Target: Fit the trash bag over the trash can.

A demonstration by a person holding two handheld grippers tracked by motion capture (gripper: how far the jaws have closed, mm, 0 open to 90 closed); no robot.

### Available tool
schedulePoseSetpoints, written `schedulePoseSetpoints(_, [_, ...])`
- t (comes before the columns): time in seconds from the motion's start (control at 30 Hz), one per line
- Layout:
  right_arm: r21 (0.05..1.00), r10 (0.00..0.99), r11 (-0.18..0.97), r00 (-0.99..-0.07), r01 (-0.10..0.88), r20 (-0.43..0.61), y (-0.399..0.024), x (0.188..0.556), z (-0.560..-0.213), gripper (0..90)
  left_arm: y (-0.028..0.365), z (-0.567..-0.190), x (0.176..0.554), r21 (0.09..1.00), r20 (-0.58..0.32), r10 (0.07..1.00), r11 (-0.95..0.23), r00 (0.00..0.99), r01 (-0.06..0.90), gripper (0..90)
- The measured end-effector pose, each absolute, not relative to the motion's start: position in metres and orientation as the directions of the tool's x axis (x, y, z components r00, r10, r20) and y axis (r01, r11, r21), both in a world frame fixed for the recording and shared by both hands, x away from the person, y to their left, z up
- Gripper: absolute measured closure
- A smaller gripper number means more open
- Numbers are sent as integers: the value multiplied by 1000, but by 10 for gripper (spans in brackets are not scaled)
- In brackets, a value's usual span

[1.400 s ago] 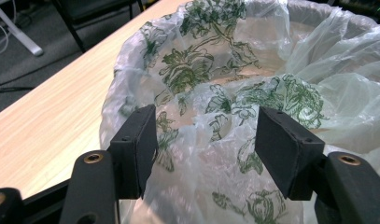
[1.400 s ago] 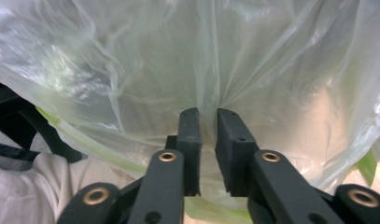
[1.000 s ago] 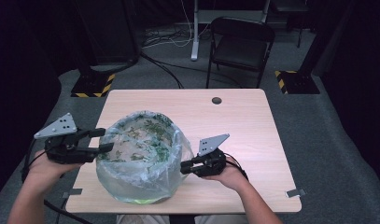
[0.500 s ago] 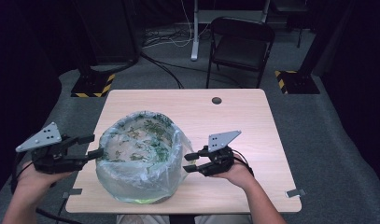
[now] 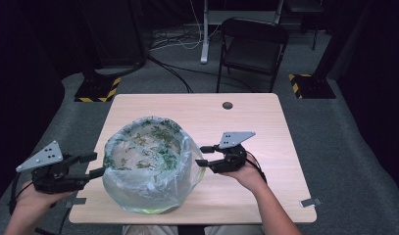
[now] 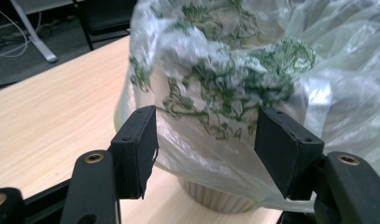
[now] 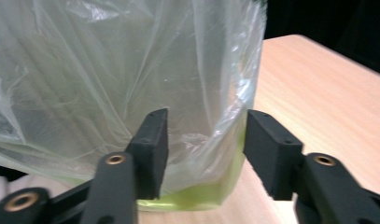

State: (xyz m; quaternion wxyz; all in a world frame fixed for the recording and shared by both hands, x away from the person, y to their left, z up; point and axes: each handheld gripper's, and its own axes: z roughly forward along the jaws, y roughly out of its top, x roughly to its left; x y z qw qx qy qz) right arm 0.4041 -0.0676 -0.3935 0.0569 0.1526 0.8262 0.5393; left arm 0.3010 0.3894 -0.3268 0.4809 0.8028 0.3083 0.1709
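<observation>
Bin [image 5: 148,208] lined with plastic bag [image 5: 138,183] on table [image 5: 265,122]; left gripper [image 5: 91,165] and right gripper [image 5: 203,155] flank bag, jaws open, empty.

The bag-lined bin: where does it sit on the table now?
In the high view the bag-lined bin stands at the table's near-left, between the open left tongs and right tongs.

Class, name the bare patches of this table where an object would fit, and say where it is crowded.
Free: the far strip of the table behind the bag-lined bin, bar a small dark disc, and the right side beyond the right gripper. Crowded: the near left, between the bin and the left gripper.
</observation>
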Motion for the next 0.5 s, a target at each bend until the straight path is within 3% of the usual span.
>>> schedulePoseSetpoints(0.33, [876, 261, 434, -960, 210, 100, -50, 402, -406, 809, 381, -346, 308, 855, -41, 651, -369, 758, 364, 402])
schedulePoseSetpoints(0.5, [870, 268, 442, -958, 219, 105, -49, 403, -411, 814, 381, -355, 311, 851, -62, 653, -360, 755, 382, 403])
